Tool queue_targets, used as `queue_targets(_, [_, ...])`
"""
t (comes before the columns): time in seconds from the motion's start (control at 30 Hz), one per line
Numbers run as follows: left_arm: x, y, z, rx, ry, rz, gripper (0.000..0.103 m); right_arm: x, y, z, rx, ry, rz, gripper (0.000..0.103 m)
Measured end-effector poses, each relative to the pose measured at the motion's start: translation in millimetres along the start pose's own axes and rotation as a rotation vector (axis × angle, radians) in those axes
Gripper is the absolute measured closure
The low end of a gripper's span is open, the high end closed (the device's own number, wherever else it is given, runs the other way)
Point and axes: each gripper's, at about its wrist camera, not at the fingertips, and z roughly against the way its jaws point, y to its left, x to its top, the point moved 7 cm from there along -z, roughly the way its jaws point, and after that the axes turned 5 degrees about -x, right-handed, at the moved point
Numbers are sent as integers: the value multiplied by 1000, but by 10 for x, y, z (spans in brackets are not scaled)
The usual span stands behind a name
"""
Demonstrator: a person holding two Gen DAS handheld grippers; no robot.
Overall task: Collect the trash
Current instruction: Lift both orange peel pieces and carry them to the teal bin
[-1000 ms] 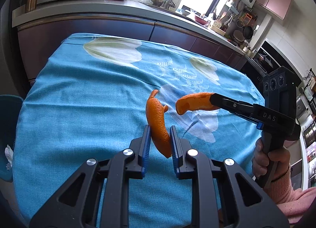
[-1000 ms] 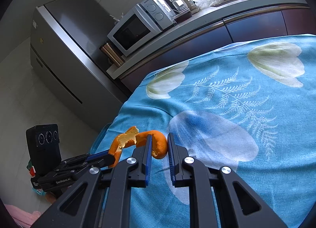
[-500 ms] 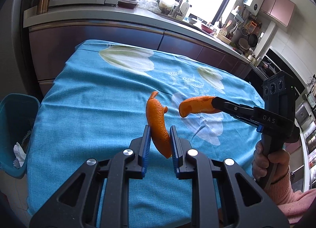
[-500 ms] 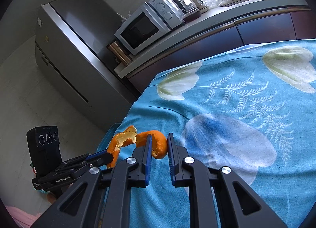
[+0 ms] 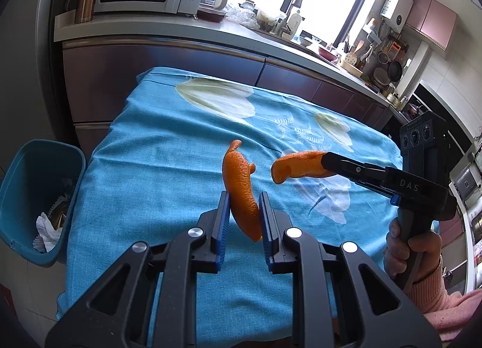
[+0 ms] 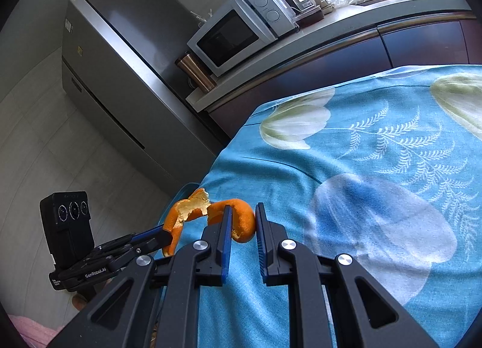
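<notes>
Closer bin; peels between fingers.

Orange peels, blue tablecloth w/ white tulip print, teal bin, black grippers w/ blue fingers.

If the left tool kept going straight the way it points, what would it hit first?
Probably the blue tablecloth ahead of the left tool and its orange peel; nothing else shows in that line, though depth is unclear.

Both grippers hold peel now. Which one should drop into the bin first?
Probably left. The left gripper holds its orange peel on the side nearer the blue bin beside the table; the right gripper holds its peel farther across.
</notes>
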Motion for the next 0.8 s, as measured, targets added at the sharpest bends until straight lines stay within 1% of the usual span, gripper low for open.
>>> queue_targets(0.8, [2, 408, 329, 59, -52, 62, 83, 56, 391, -331, 57, 49, 45, 89])
